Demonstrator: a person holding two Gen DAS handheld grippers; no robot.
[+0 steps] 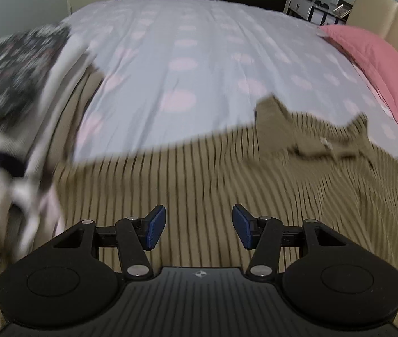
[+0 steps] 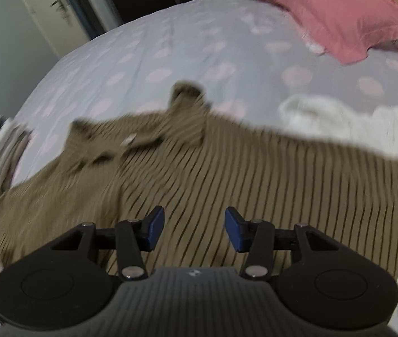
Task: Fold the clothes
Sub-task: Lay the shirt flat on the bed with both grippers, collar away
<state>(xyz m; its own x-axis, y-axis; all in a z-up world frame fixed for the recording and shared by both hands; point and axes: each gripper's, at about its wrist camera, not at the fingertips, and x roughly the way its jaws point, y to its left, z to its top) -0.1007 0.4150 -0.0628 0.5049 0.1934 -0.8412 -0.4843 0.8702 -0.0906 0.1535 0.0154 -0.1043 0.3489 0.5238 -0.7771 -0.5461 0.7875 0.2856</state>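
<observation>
The bed [image 1: 199, 56], under a pale spotted cover, carries the work. Spread across its near part lies the striped olive shirt [image 2: 227, 182], collar [image 2: 154, 137] toward the far side and pink pillow [image 2: 336, 11] beyond. A pile of other clothes [image 1: 11, 84] sits at the shirt's left edge; a white garment [image 2: 339, 123] lies just beside its right shoulder. The shirt is judged light, soft and limp: it will sag and crease wherever unsupported, so hold is best taken at two matching points on an edge, such as a shoulder seam and the hem on one side, never mid-panel. The left gripper [image 1: 199, 227] and right gripper [image 2: 194, 229] both point steeply down over the striped cloth, jaws parted with nothing between them; the blue pads [image 1: 157, 226] are clear of the fabric. Motion blur hides finer folds.
</observation>
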